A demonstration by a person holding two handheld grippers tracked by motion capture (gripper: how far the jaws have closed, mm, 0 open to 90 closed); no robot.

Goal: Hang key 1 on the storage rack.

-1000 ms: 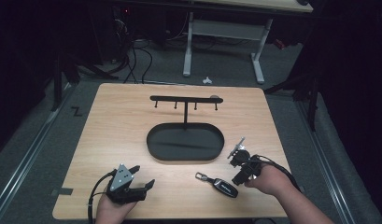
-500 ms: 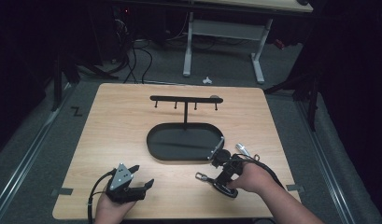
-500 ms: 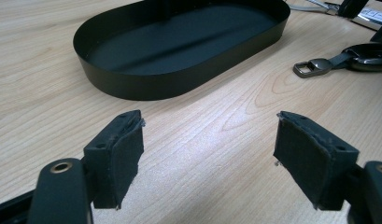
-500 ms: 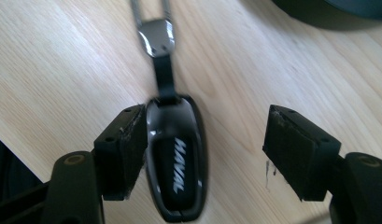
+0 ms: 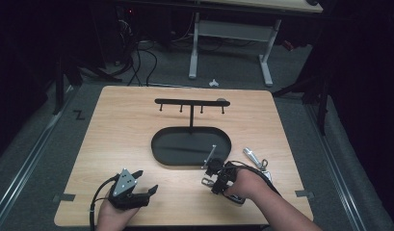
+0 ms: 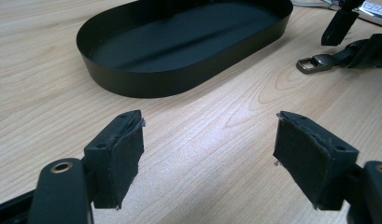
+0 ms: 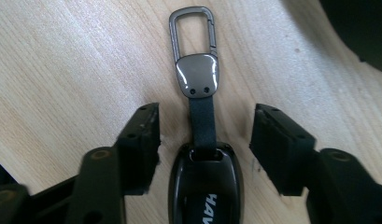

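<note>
A black car key fob (image 7: pixel 205 186) lies flat on the wooden table, its strap ending in a grey carabiner clip (image 7: pixel 196 74). My right gripper (image 7: pixel 205 126) straddles the fob's strap end. Its jaws have just been closing, but the pads (image 7: pixel 142 140) stand clear of the fob on both sides. From above, the right gripper (image 5: pixel 215 179) sits just in front of the black oval tray (image 5: pixel 158 144), with the clip (image 5: pixel 205 181) poking out to its left. My left gripper (image 5: pixel 147 181) rests open at the table's front left, nothing between its pads (image 6: pixel 123 154).
A T-shaped hook rack (image 5: pixel 191 102) rises from the tray's far side. A silver key (image 5: pixel 252 156) with a ring lies right of the tray. In the left gripper view the tray (image 6: pixel 132 84) is ahead and the clip (image 6: pixel 314 63) lies at upper right.
My right gripper has moved left from beside the fob to over it, and its jaws now flank the fob's strap end. The left gripper has stayed put.
</note>
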